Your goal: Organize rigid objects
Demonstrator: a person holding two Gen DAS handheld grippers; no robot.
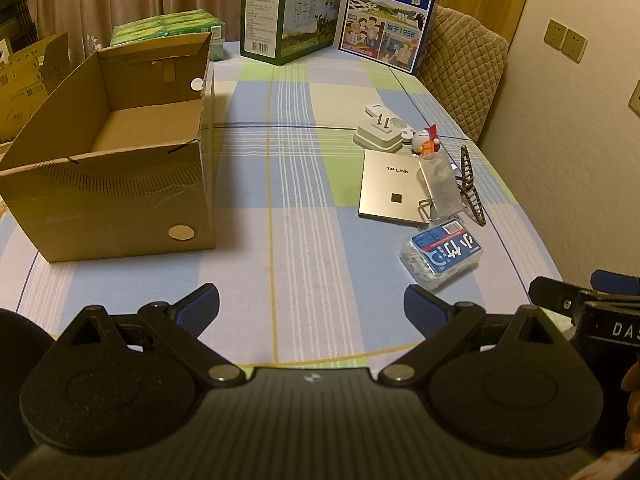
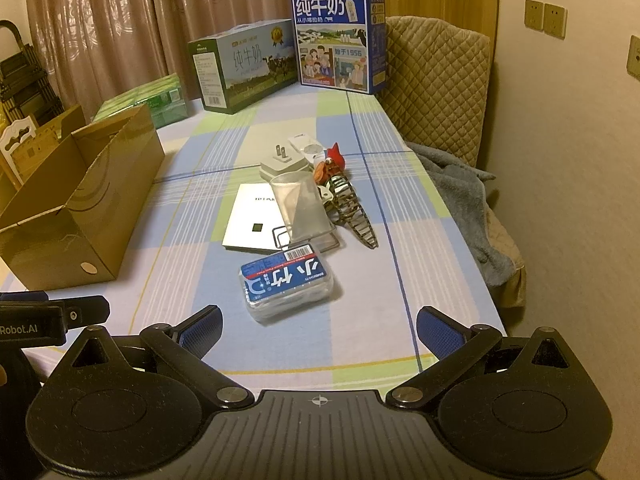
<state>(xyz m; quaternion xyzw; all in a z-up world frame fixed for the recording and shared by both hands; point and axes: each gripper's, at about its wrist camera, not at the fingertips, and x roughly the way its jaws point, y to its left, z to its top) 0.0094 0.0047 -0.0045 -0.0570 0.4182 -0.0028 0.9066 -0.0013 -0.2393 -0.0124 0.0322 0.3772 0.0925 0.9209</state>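
An open, empty cardboard box [image 1: 120,152] stands at the table's left; it also shows in the right wrist view [image 2: 80,200]. A cluster of small objects lies at the right: a clear floss-pick box with a blue label [image 1: 442,254] [image 2: 288,282], a white TP-LINK device [image 1: 390,188] [image 2: 252,220], a clear stand [image 2: 300,206], a white plug adapter [image 1: 378,136] [image 2: 284,164], a red figurine [image 1: 428,140] [image 2: 332,160] and a metal band [image 1: 472,184] [image 2: 356,216]. My left gripper [image 1: 312,308] and right gripper [image 2: 318,330] are both open and empty, near the table's front edge.
Two milk cartons, one green [image 1: 288,20] and one blue [image 1: 390,16], stand at the table's far end, with green packs [image 1: 168,30] behind the cardboard box. A quilted chair [image 2: 436,80] with a grey towel [image 2: 460,200] sits at the right, by the wall.
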